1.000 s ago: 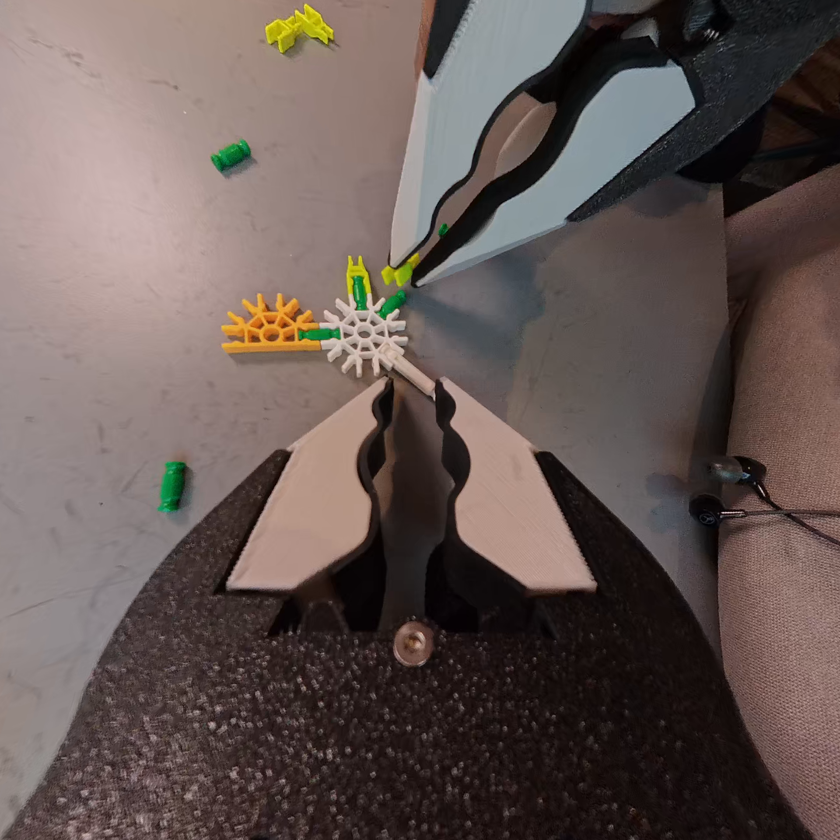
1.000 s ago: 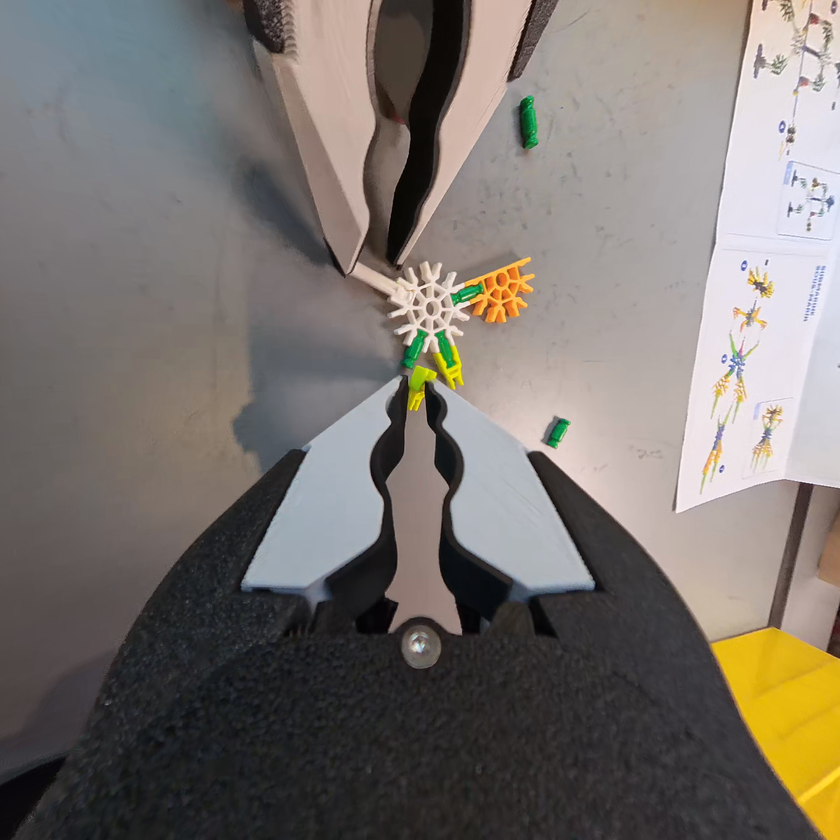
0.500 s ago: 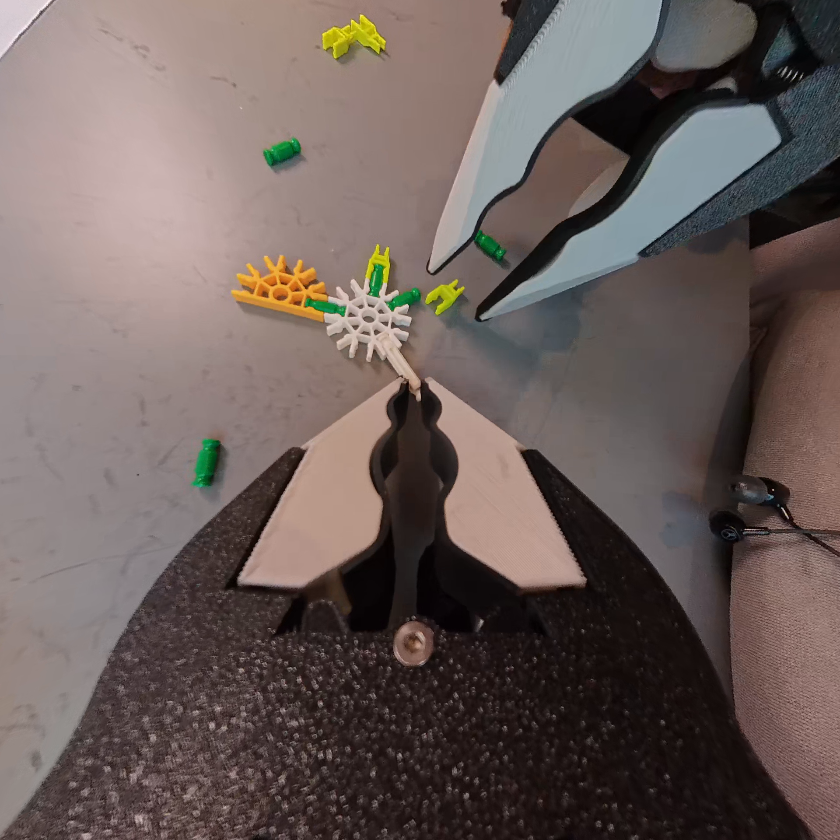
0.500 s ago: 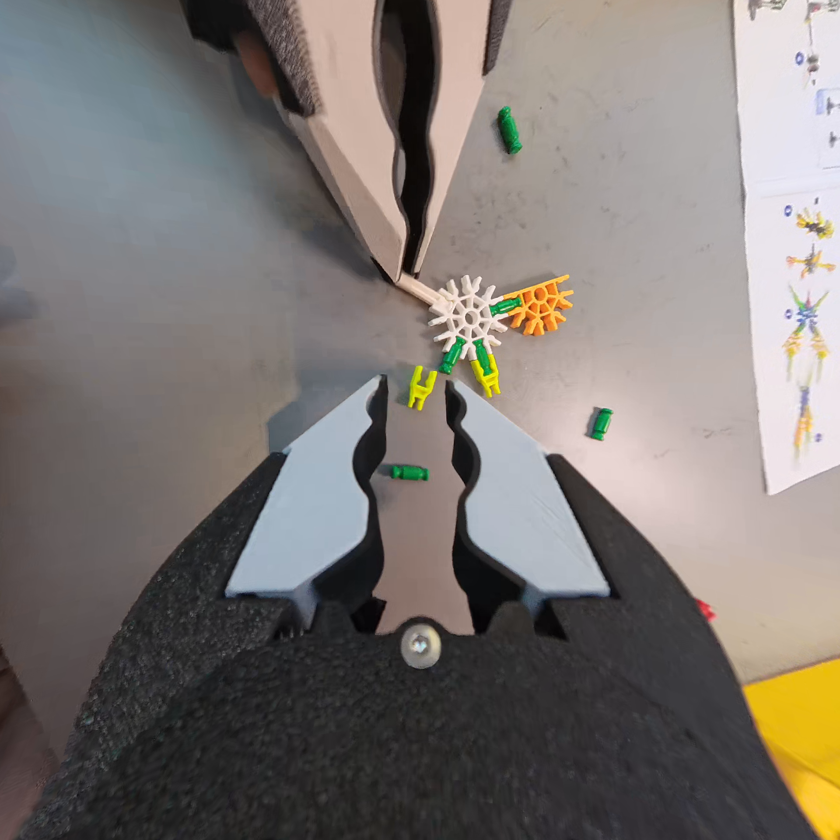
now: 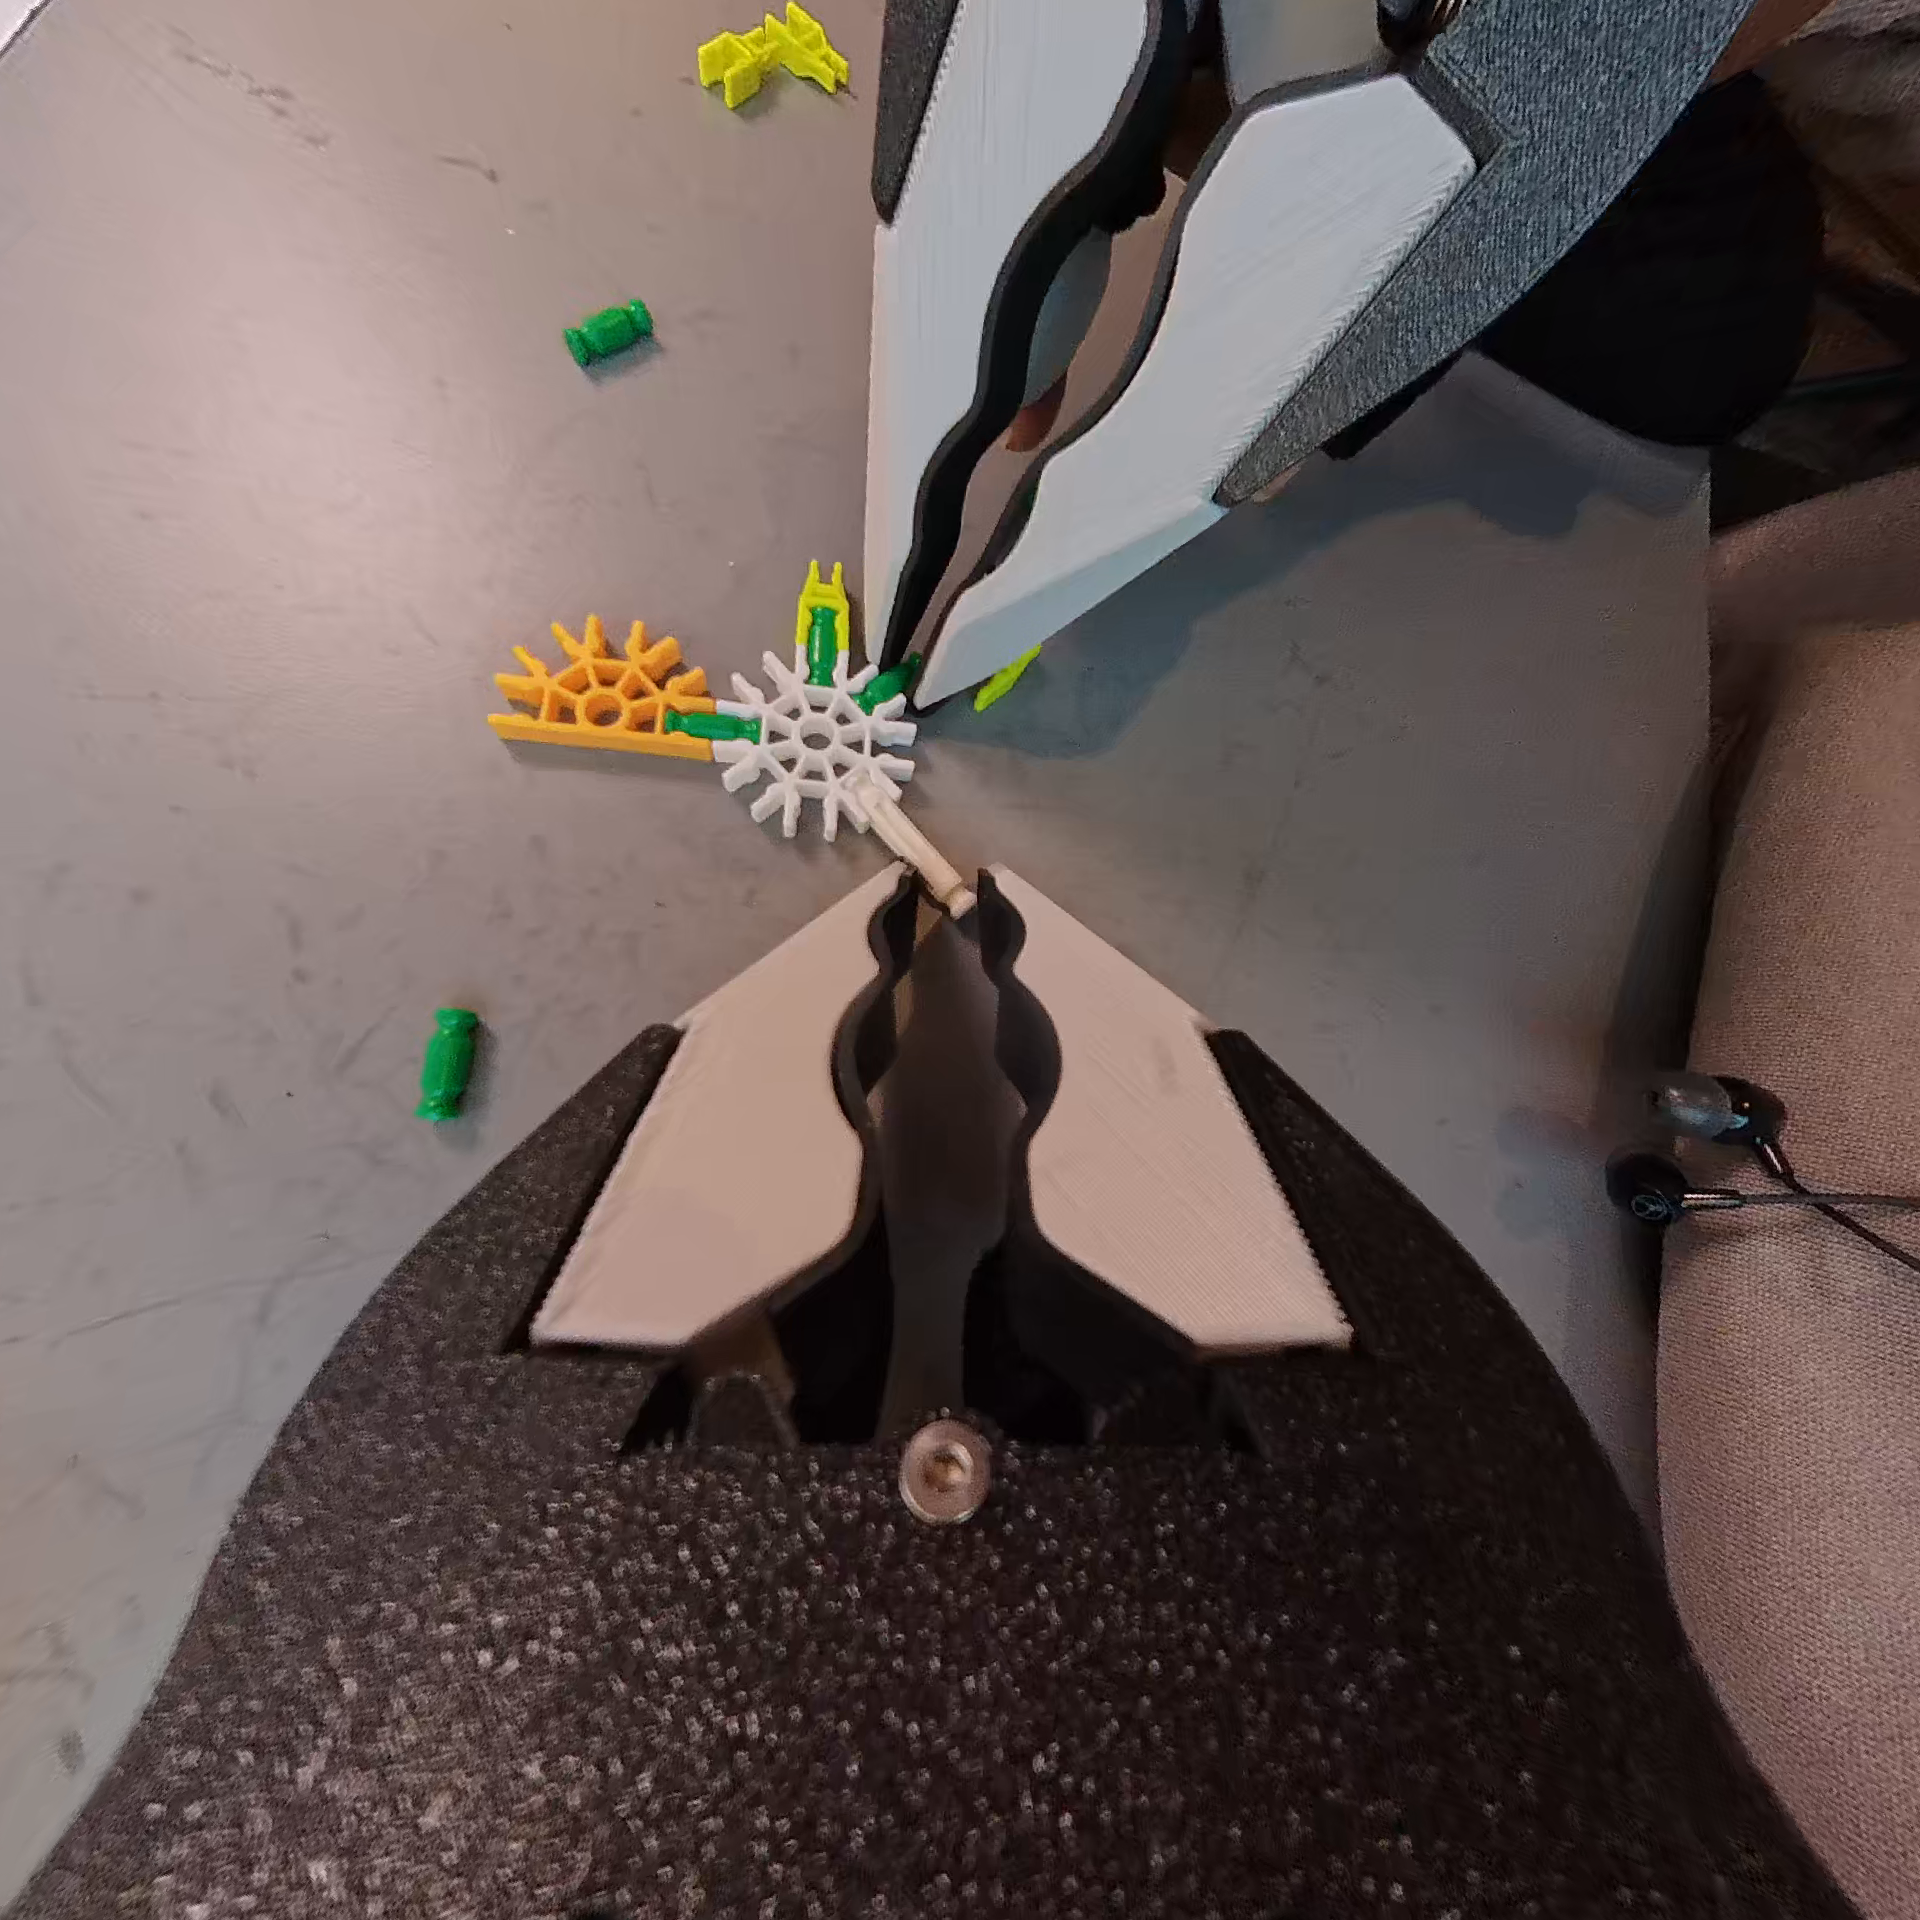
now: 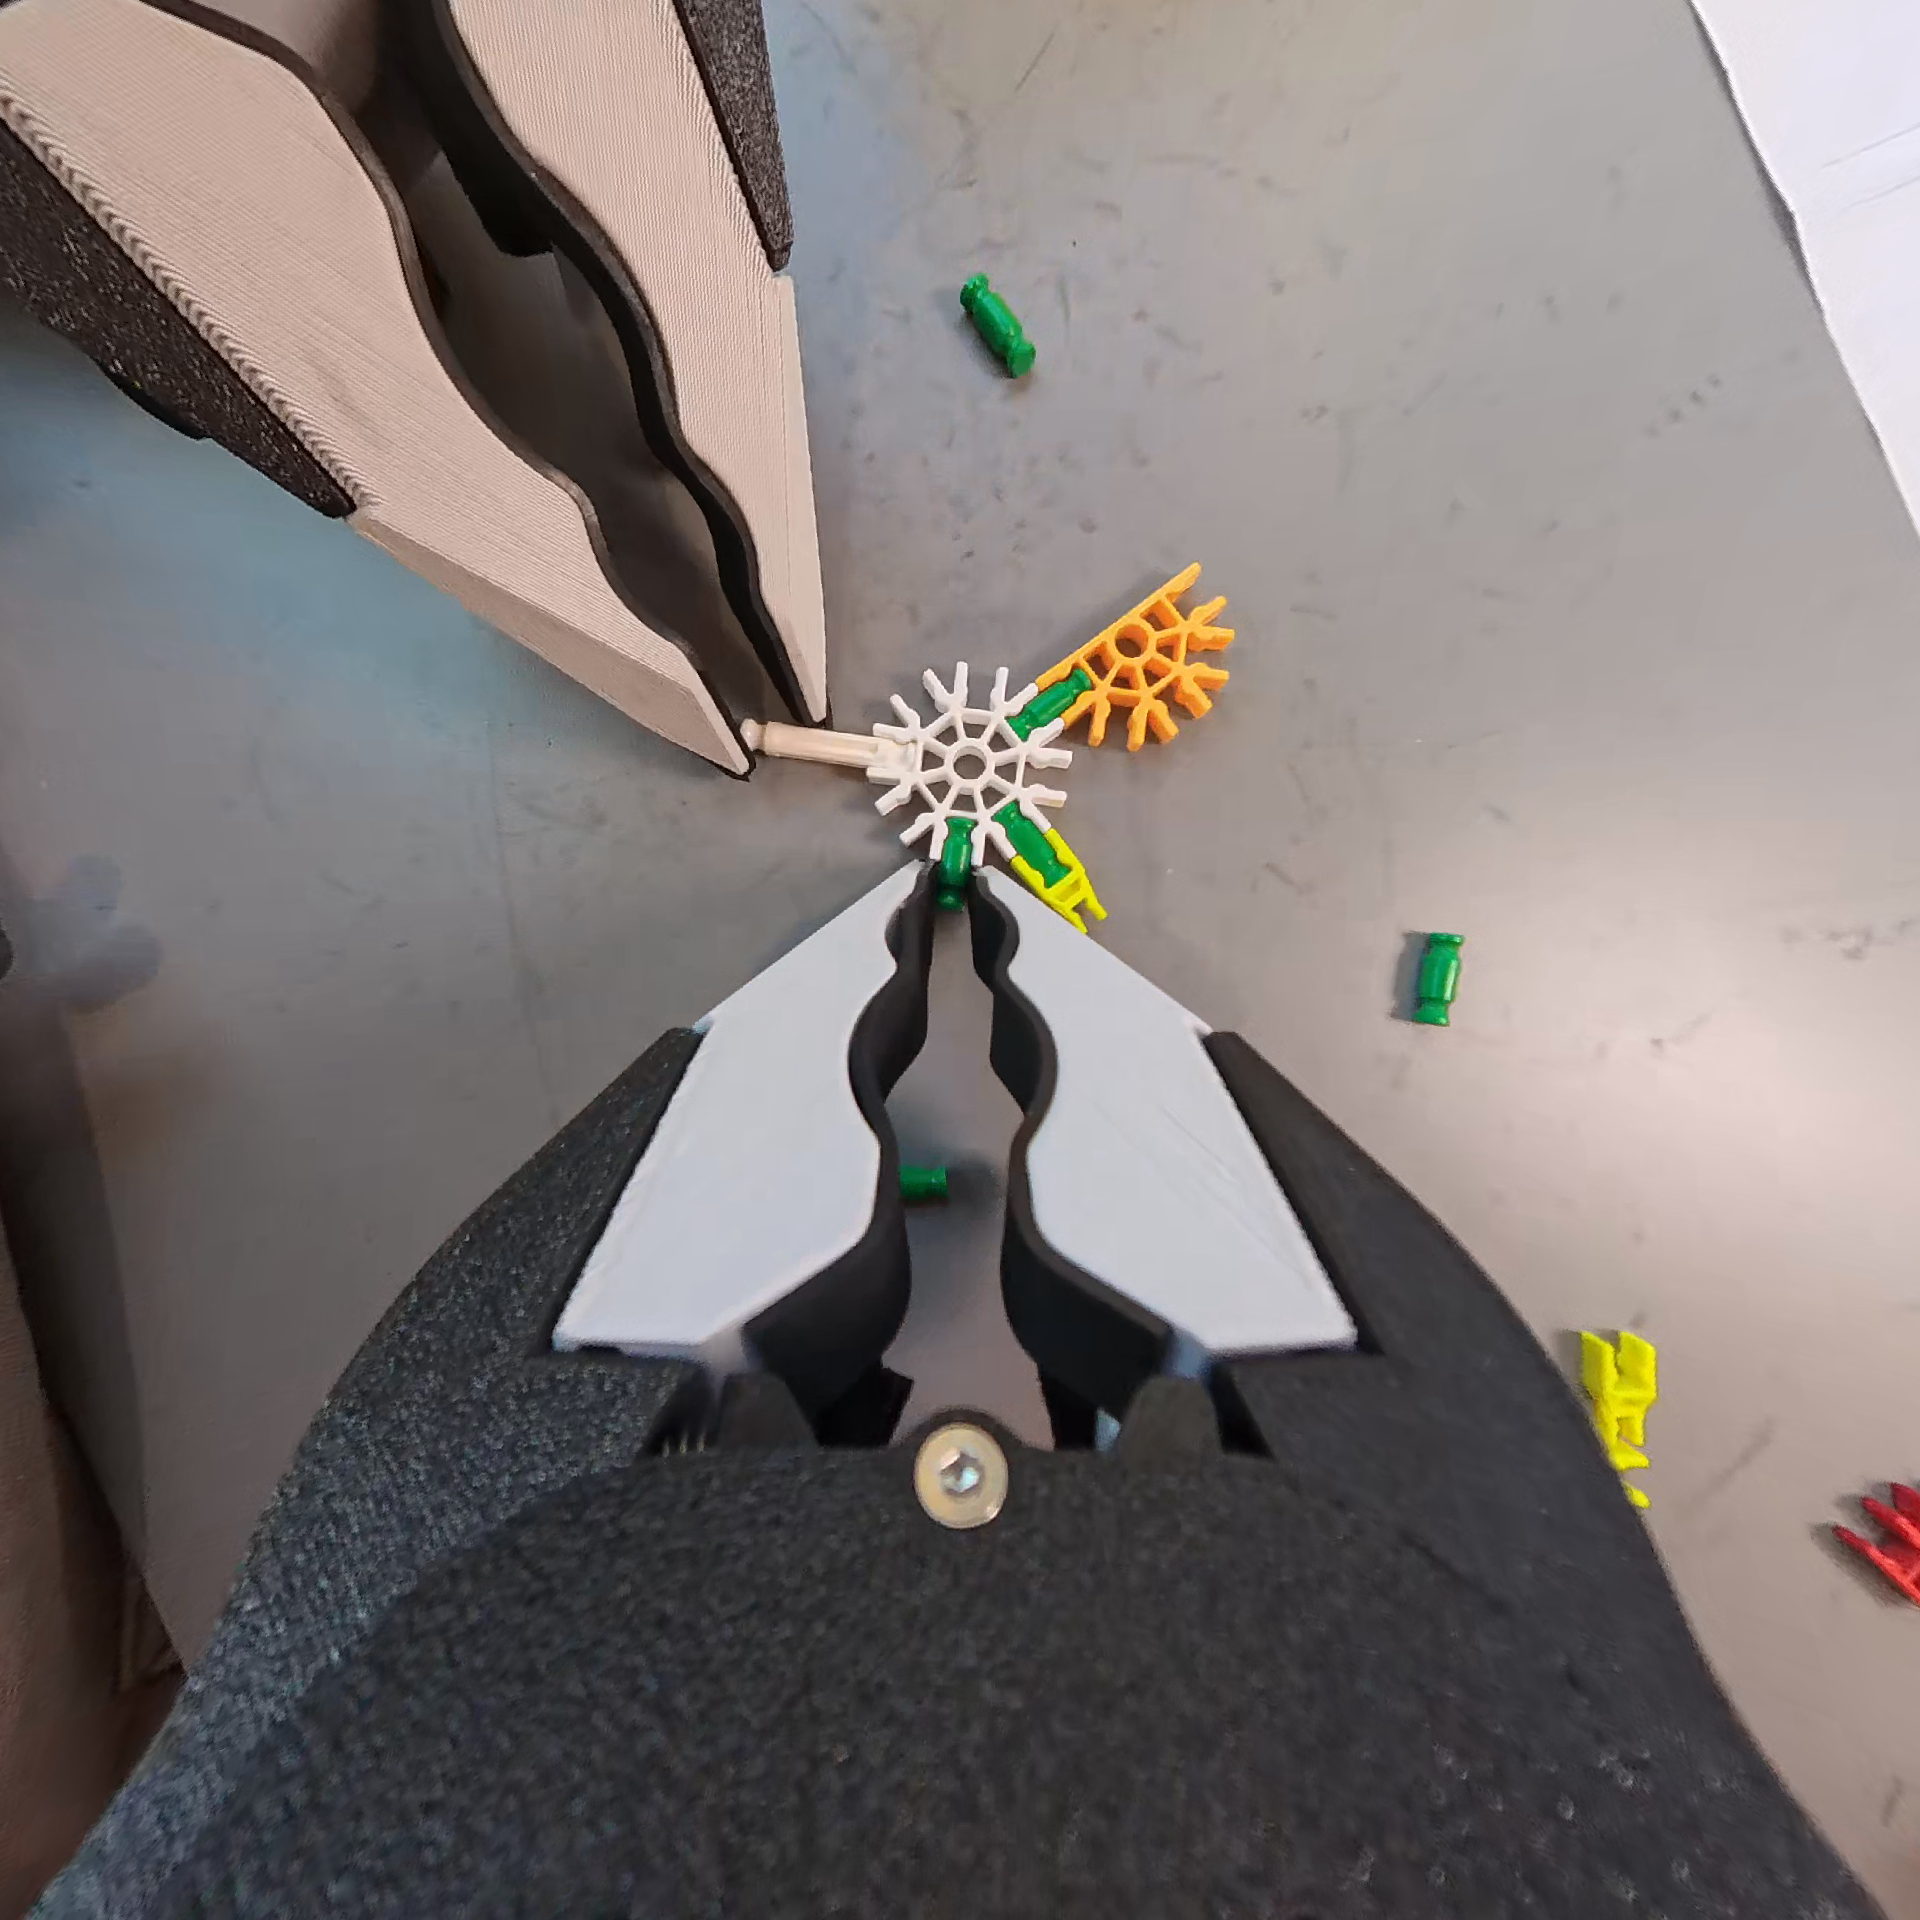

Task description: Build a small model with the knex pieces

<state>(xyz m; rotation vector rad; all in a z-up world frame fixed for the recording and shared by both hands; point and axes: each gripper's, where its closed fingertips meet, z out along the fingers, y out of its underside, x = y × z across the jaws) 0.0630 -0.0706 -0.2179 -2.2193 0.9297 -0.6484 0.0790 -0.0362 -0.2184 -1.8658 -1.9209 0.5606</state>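
1. The grey table (image 6: 1455, 520) carries everything, loose green rods scattered about.
2. My left gripper (image 5: 943, 896) is closed on the white rod (image 5: 914, 844), which sticks out of the wheel at 4 o'clock in the left view.
3. The white snowflake connector (image 6: 968, 767) lies flat, an orange fan piece (image 6: 1148, 675) joined at 1 o'clock (by a green rod).
4. My right gripper (image 6: 948, 883) pinches the short green rod (image 6: 954, 852) at the wheel's 6 o'clock; this looks like seating it, so a straight, steady push comes next.

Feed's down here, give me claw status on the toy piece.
Left claw shut on white rod. Right claw shut on green rod of white snowflake connector. Loose green rods around.
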